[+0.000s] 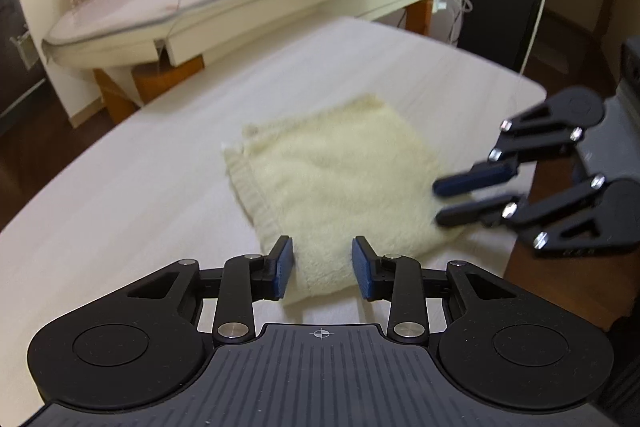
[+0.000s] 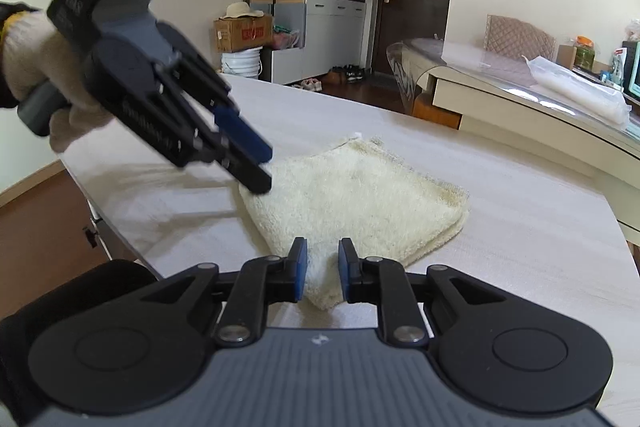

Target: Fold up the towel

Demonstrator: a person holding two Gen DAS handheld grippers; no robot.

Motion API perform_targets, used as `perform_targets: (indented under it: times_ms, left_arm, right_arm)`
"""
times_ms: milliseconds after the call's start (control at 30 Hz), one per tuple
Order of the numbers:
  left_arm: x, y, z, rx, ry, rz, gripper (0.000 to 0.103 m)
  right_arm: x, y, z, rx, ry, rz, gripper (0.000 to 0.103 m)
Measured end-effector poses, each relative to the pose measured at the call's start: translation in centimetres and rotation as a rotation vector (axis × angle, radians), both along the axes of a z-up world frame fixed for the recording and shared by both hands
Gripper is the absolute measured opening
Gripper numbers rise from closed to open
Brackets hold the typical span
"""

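**Ana:** Towel (image 1: 340, 179) first: where does it lie?

**Ben:** Folded into a thick cream square, flat on the pale wood-grain table (image 1: 120, 195), toward the near right part of the top. In the right wrist view the towel (image 2: 360, 195) shows stacked layers along its right edge.

**Ana:** Start at the left, then. What is the left gripper (image 1: 322, 267) doing?

**Ben:** Its jaws stand partly apart, and the near corner of the towel shows in the gap between the blue pads (image 1: 285, 267). I see no pinch in the cloth; the pads look clear of it. From the right wrist view the same gripper (image 2: 260, 167) comes in from the upper left, tilted downward, its tips over the towel's left corner. A hand (image 2: 36, 75) in a cream knit glove holds its handle. That view is blurred, so I cannot tell whether the tips touch the cloth.

**Ana:** And the right gripper (image 2: 323, 273)?

**Ben:** Its jaws have a narrower gap, with the towel's near corner showing between the pads (image 2: 301, 273). Again the cloth is not squeezed. In the left wrist view it (image 1: 440, 201) reaches in from the right, fingers stacked one above the other at the towel's right edge.

**Ana:** Anything beyond?

**Ben:** A glass-topped dining table (image 1: 240, 7) stands behind, cluttered at its far end.
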State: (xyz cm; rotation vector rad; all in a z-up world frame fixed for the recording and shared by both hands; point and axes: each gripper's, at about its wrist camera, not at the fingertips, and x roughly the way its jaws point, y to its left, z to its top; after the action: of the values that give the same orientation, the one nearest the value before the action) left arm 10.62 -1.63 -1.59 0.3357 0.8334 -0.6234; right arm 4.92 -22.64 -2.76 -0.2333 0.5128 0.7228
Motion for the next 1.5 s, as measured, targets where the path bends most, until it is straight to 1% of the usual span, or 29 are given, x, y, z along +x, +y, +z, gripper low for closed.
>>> perform_targets:
  times_ms: [133, 200, 300, 433, 500, 600, 700, 767, 900, 1067, 1167, 1233, 1333, 1400, 1467, 1500]
  left_arm:
    - [0.1, 0.3, -0.3, -0.015, -0.003, 0.017, 0.037]
    - [0.0, 0.2, -0.4, -0.016, -0.013, 0.021, 0.037]
    - [-0.2, 0.3, -0.5, -0.022, -0.018, 0.027, 0.038]
    - [-0.1, 0.5, -0.4, -0.042, -0.016, 0.046, 0.038]
    - [-0.2, 0.6, -0.2, -0.055, -0.022, 0.058, 0.037]
    - [-0.8, 1.0, 0.9, -0.098, -0.052, 0.079, 0.036]
    - [-2.1, 0.6, 1.4, -0.114, -0.06, 0.065, 0.035]
    - [-3.1, -0.1, 1.0, -0.115, -0.051, 0.048, 0.036]
    - [-4.0, -1.3, 0.1, -0.111, -0.05, 0.036, 0.036]
    - [-3.0, -0.7, -0.5, -0.103, -0.053, 0.069, 0.036]
    - [-1.7, 0.4, -0.4, -0.08, -0.062, 0.092, 0.037]
    - [-0.8, 1.1, -0.4, -0.065, -0.063, 0.1, 0.038]
    - [0.1, 1.7, -0.4, -0.051, -0.056, 0.117, 0.043]
    - [0.2, 1.7, -0.4, -0.043, -0.055, 0.119, 0.044]
    - [0.1, 1.7, -0.4, -0.042, -0.058, 0.124, 0.044]
    - [0.0, 1.6, -0.4, -0.041, -0.057, 0.127, 0.044]
  right_arm:
    - [1.4, -1.0, 1.0, 0.023, -0.025, -0.04, 0.018]
    - [3.1, -1.7, 1.2, 0.018, -0.024, -0.06, 0.018]
    - [5.3, -2.0, 0.7, -0.021, 0.004, -0.065, 0.019]
    - [6.4, -2.0, 0.2, -0.033, 0.034, -0.041, 0.018]
    - [6.4, -2.4, 0.5, -0.008, 0.029, -0.045, 0.019]
    - [6.0, -3.3, 1.2, 0.025, 0.022, -0.067, 0.019]
    - [5.1, -3.5, 1.0, -0.022, 0.002, -0.069, 0.019]
    - [4.6, -3.4, 0.6, -0.059, -0.002, -0.06, 0.019]
    - [4.4, -3.1, 0.1, -0.08, -0.001, -0.043, 0.019]
    - [3.9, -2.0, -0.2, -0.102, -0.005, -0.03, 0.019]
    - [3.3, -1.5, -0.3, -0.086, 0.007, -0.019, 0.019]
    - [2.8, -1.0, -0.5, -0.077, 0.013, -0.016, 0.019]
    - [2.4, -0.5, -0.6, -0.053, 0.022, -0.021, 0.019]
    - [2.2, -0.5, -0.5, -0.052, 0.016, -0.02, 0.02]
    - [2.3, -0.6, -0.1, -0.043, 0.006, -0.02, 0.021]
    - [2.3, -0.6, 0.2, -0.037, 0.0, -0.019, 0.024]
